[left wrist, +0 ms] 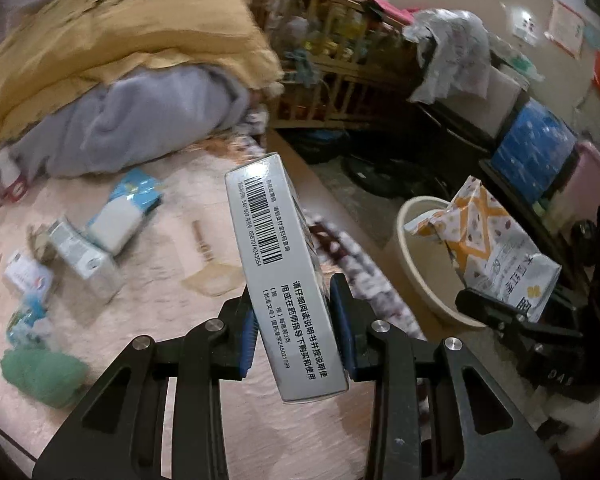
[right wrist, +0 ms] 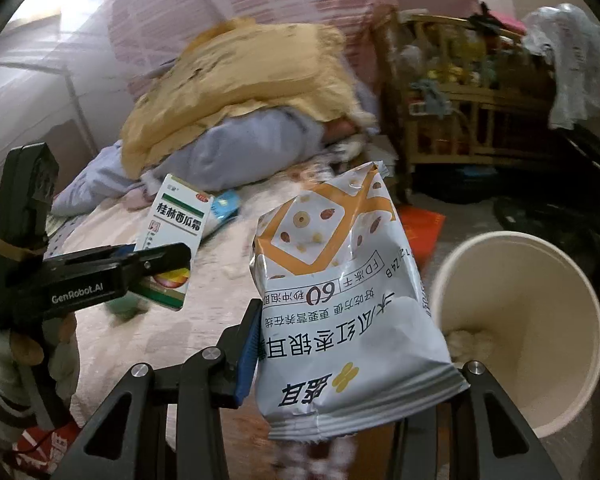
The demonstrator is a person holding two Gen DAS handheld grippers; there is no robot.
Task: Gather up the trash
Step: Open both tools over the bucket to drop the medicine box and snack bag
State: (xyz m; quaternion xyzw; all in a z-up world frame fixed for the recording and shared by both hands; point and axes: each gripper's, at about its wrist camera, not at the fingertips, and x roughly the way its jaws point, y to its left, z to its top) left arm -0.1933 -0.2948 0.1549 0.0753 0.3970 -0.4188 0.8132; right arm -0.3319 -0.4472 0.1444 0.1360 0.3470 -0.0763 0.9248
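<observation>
My left gripper (left wrist: pixel 298 340) is shut on a grey medicine box (left wrist: pixel 272 248), whose barcode side faces the camera, and holds it above the bed. In the right wrist view the same box (right wrist: pixel 176 220) shows its white and green face in the left gripper (right wrist: pixel 160 264). My right gripper (right wrist: pixel 352 368) is shut on a white and orange snack bag (right wrist: pixel 340 320), holding it upright beside the cream waste bin (right wrist: pixel 540 280). The left wrist view shows that bag (left wrist: pixel 496 248) over the bin's rim (left wrist: pixel 412 264), with the right gripper (left wrist: pixel 500 308) below it. Crumpled paper (right wrist: pixel 468 342) lies in the bin.
Several cartons and packets (left wrist: pixel 96 240) and a green cloth (left wrist: pixel 44 372) lie on the pink bed cover (left wrist: pixel 172 320). A yellow quilt (left wrist: pixel 120 28) over grey bedding fills the far end. A wooden crib (left wrist: pixel 340 60), a blue box (left wrist: pixel 536 148) and clutter stand past the bin.
</observation>
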